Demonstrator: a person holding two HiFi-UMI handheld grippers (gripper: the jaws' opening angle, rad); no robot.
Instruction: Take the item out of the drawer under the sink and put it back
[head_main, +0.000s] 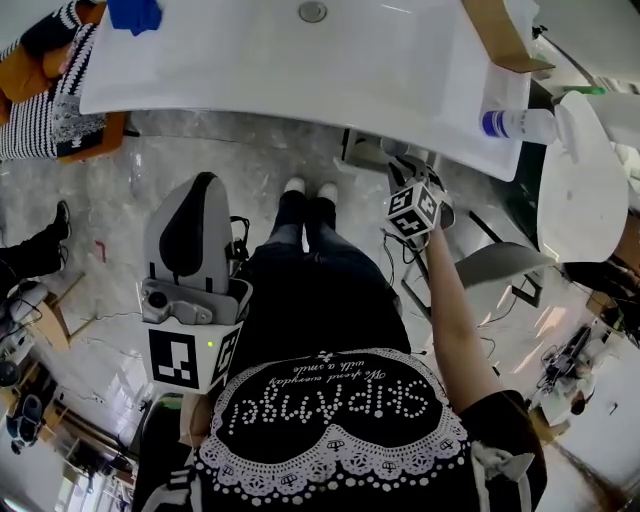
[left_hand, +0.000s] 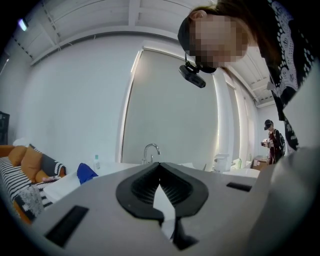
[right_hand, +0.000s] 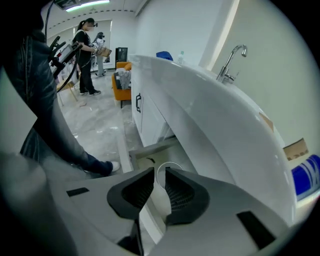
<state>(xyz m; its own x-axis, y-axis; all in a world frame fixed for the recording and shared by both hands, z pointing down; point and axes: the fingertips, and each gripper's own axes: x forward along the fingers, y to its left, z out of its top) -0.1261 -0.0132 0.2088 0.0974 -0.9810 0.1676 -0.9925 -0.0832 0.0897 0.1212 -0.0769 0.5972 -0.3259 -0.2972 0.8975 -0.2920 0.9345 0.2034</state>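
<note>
Two tongs: left tongs (left_hand: 159, 165) pressed together, right tongs (right_hand: 160, 170) spread; shirt (head_main: 330, 440) lettering upside down.

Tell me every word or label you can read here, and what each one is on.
"SHIPANGEL" (best reading): in studs on the person's black top, upside down in the head view.
"We spend everyday with a smile" (roughly): small script on the same top.
Bottle with a blue label on the white sink: print too small to read.
Marker cube at lower left: black-and-white squares only, no words.
</note>
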